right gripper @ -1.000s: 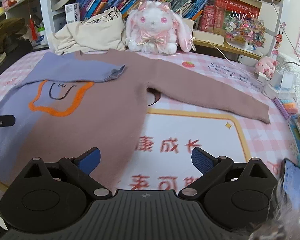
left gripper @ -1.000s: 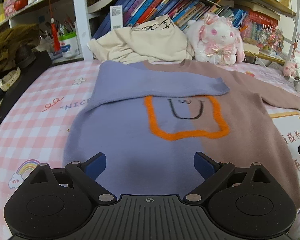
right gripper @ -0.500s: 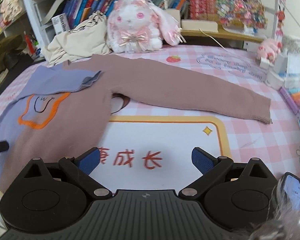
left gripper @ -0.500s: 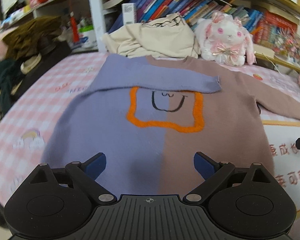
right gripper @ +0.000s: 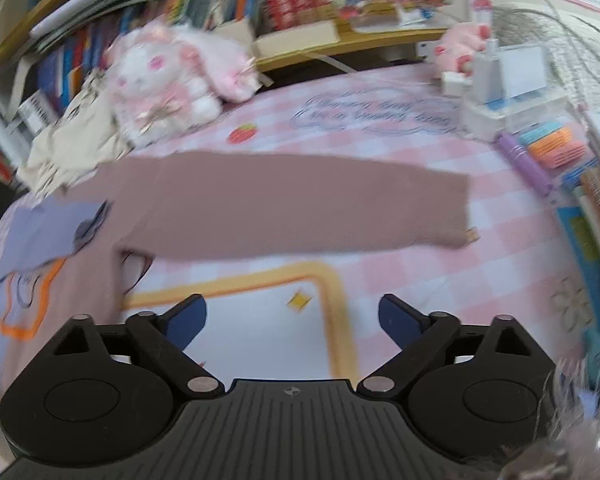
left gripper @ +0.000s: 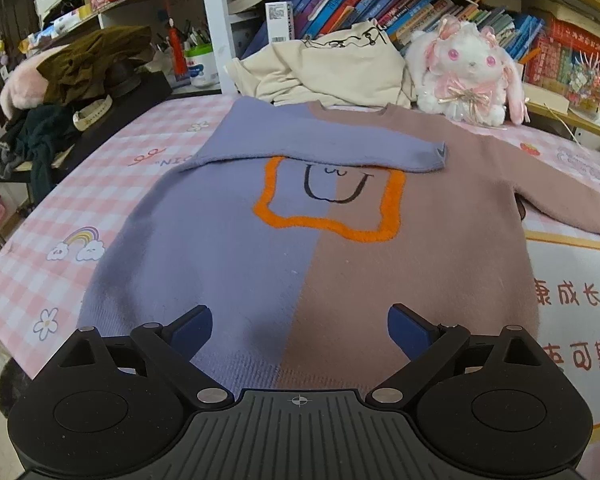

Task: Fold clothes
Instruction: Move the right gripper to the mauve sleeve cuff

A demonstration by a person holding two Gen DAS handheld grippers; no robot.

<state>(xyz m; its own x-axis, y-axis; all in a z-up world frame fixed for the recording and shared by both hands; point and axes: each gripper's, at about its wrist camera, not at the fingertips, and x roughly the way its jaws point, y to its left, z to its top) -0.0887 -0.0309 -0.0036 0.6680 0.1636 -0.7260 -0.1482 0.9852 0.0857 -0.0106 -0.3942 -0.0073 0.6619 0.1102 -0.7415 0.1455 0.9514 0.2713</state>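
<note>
The two-tone sweater (left gripper: 300, 248) is spread flat along the near edge of the table (left gripper: 100, 200), its purple sleeve (left gripper: 320, 148) folded across the chest, its brown sleeve (right gripper: 300, 208) outstretched rightward and unfolded, while left gripper (left gripper: 299, 326) and right gripper (right gripper: 292, 318) are held wide open, gripping nothing.

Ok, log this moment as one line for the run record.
task: fold clothes | sweater: flat, purple sleeve folded across chest | brown sleeve: outstretched | left gripper: open, empty | right gripper: open, empty
</note>
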